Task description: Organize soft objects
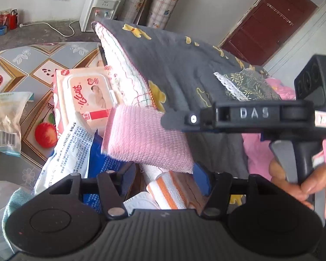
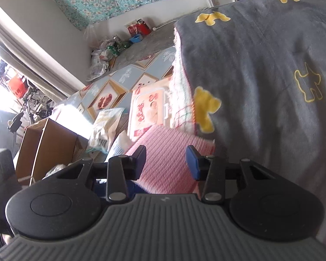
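Nearest my left camera, my left gripper (image 1: pixel 163 180) stands about half open over a heap of soft things, its fingers partly buried; whether the pads touch anything I cannot tell. Just ahead of it lies a pink cloth (image 1: pixel 147 139), draped over an orange-striped towel (image 1: pixel 173 193) and against a blue-and-white pack (image 1: pixel 74 150).

I take the pink cloth as my landmark. Behind it, touching, rises a folded grey quilt (image 1: pixel 180 69) with yellow dogs, tilted up. Left of the cloth sits a wipes pack (image 1: pixel 87 95) on the patterned table (image 1: pixel 28 69). Right of it my right gripper (image 1: pixel 245 117) comes in sideways, held by my right hand (image 1: pixel 302 187), its tips hidden against the quilt.

From the right camera, my right gripper (image 2: pixel 166 162) is partly open, the pink cloth (image 2: pixel 167 152) lying between its fingers and not pinched. The quilt (image 2: pixel 260 65) fills the view beyond and right of the cloth.
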Demonstrator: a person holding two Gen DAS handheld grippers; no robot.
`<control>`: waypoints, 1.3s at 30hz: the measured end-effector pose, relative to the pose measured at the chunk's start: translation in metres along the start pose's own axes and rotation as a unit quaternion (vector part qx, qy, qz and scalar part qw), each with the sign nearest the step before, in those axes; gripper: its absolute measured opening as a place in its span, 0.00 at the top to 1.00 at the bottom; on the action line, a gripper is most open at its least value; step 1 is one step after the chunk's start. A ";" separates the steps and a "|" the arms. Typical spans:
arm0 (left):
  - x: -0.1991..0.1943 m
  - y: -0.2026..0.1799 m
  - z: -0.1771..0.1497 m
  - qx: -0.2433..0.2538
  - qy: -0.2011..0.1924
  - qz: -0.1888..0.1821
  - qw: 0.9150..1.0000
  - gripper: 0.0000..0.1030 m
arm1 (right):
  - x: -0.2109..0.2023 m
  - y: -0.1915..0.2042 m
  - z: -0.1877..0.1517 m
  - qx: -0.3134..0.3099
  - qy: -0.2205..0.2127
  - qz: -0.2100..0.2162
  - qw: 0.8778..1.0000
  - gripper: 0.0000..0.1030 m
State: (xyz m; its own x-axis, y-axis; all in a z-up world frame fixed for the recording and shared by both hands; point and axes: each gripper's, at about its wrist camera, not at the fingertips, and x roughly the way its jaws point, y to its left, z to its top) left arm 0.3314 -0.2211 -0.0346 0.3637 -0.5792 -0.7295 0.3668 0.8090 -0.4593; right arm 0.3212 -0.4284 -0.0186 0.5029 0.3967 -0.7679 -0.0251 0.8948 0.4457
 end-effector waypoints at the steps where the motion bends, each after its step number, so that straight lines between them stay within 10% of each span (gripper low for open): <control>1: -0.004 0.000 -0.001 0.002 0.000 0.000 1.000 0.42 | -0.002 0.003 -0.005 0.001 0.003 0.004 1.000 0.61; 14: -0.007 0.033 -0.016 -0.052 0.031 -0.004 0.998 0.41 | 0.003 0.015 0.013 -0.018 -0.050 -0.037 0.998 0.55; 27: 0.026 0.039 -0.002 -0.113 0.047 -0.042 0.992 0.31 | 0.043 -0.006 0.021 0.004 0.018 -0.033 0.999 0.49; 39: -0.009 0.016 -0.012 -0.092 0.030 -0.067 0.993 0.39 | -0.014 0.006 -0.017 0.019 0.026 0.011 0.999 0.70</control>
State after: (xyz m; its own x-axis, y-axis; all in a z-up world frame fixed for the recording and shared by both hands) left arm 0.3235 -0.2014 -0.0416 0.2694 -0.6798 -0.6822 0.2444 0.7334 -0.6343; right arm 0.2990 -0.4246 -0.0128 0.4564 0.4270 -0.7806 -0.0015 0.8777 0.4792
